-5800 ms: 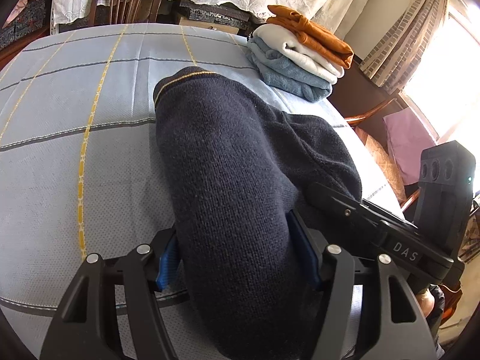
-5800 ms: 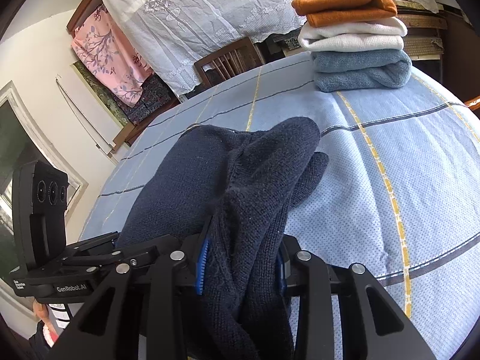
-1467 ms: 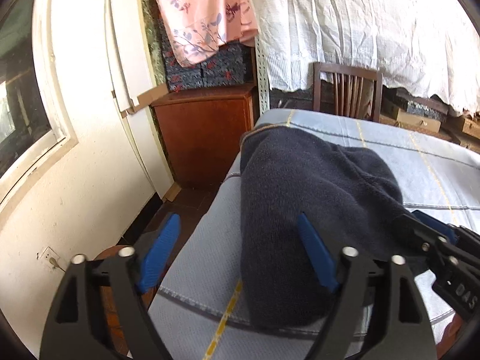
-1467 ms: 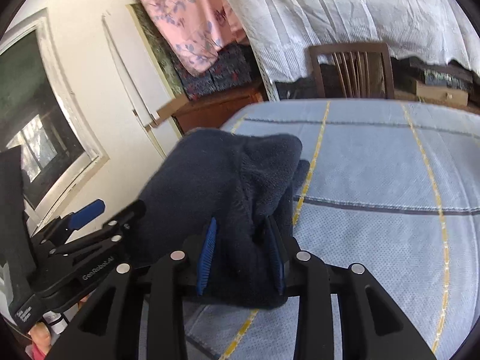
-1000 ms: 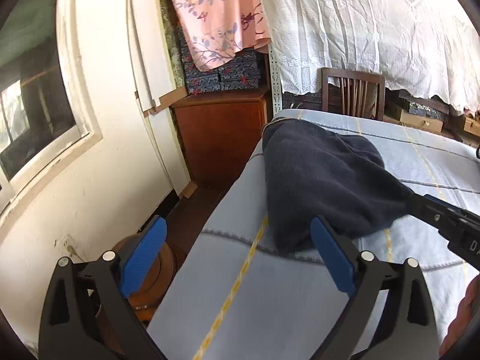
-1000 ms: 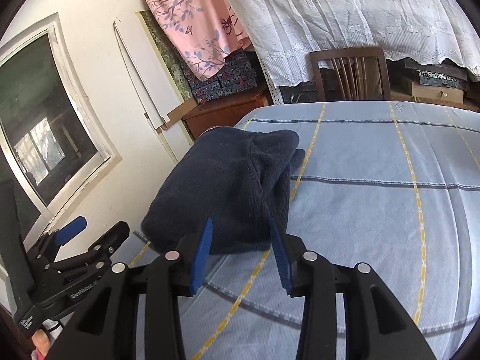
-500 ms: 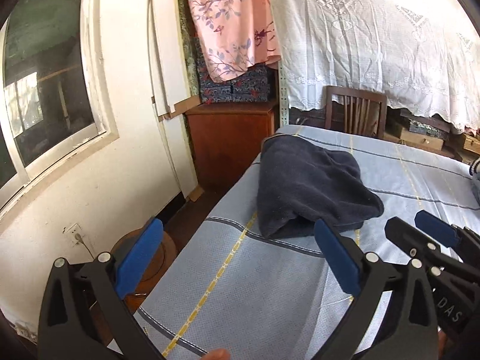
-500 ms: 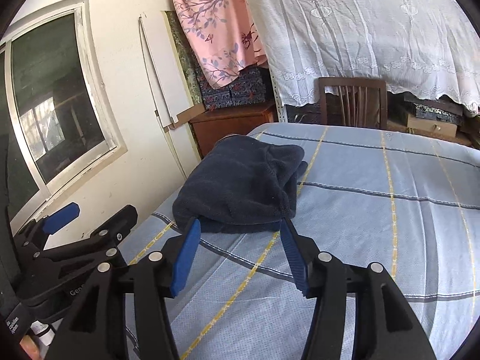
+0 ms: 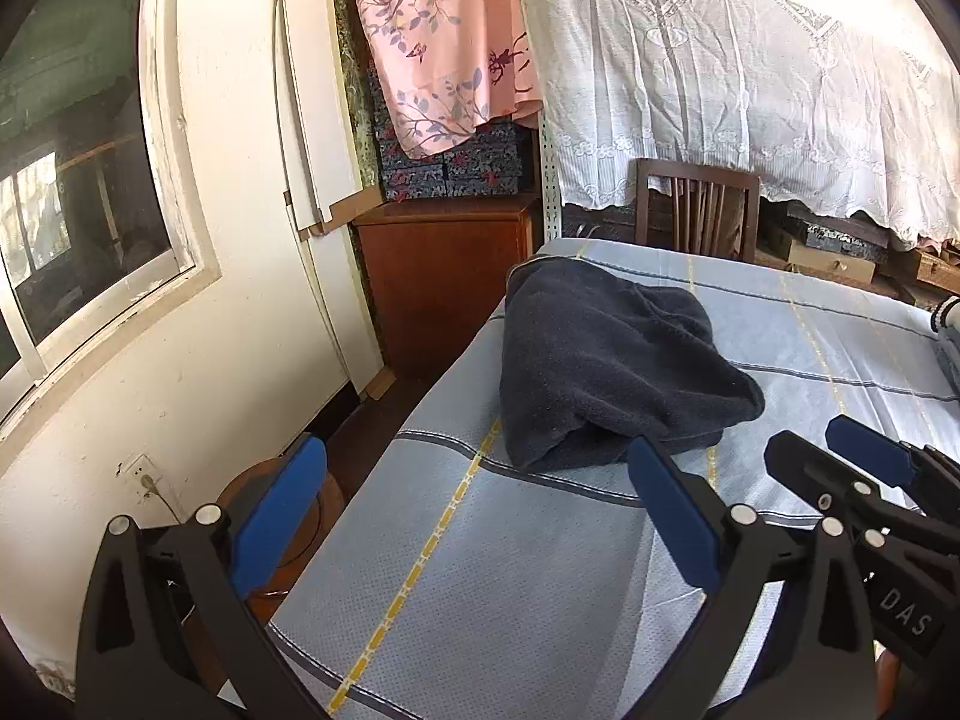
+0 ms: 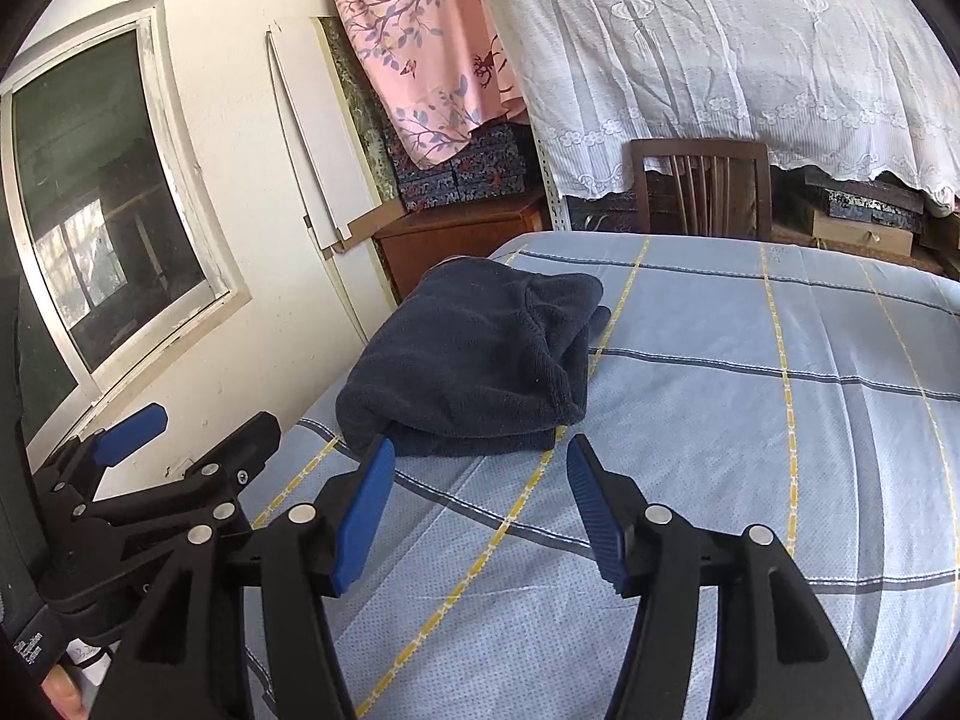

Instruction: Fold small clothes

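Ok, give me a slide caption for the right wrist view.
Open right gripper hovers short of the folded navy garment on the blue tablecloth.

Both grippers are wide open and holding nothing. The left gripper (image 9: pixel 480 516) hangs short of the folded navy sweater (image 9: pixel 606 372), blue pads (image 9: pixel 672 522) spread far apart. The right gripper (image 10: pixel 480 510) sits just beside it on the right, also short of the sweater, a bit less spread.

text: "DAS" | on: right gripper (image 9: pixel 864 468) body | left-wrist view
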A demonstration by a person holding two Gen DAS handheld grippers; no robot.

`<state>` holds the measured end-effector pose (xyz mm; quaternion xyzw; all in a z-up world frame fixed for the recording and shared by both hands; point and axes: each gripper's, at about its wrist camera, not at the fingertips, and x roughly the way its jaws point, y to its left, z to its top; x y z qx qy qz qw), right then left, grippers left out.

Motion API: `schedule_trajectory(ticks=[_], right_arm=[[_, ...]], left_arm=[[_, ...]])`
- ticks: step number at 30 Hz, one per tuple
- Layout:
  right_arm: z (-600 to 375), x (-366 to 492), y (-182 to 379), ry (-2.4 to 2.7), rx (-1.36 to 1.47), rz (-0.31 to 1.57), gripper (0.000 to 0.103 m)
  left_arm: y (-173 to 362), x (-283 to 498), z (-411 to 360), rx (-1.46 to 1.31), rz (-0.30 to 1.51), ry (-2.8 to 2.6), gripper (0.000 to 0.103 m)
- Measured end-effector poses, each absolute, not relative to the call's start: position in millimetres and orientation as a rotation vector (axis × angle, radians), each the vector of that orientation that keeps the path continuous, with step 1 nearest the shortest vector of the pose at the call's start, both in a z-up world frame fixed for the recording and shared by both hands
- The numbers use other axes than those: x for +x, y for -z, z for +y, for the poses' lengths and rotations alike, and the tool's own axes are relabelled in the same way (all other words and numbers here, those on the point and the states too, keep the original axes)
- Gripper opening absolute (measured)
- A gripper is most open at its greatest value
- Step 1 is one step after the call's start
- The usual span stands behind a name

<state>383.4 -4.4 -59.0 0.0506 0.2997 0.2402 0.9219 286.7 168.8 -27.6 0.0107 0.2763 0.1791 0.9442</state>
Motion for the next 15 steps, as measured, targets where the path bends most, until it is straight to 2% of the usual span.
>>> schedule_trajectory(ticks=[15], right_arm=[[-6.7, 384.3, 58.5, -0.495, 0.119, 0.624, 0.061]], left_arm=[[27.6, 284.5, 168.4, 0.023, 0.567, -0.363, 0.098]])
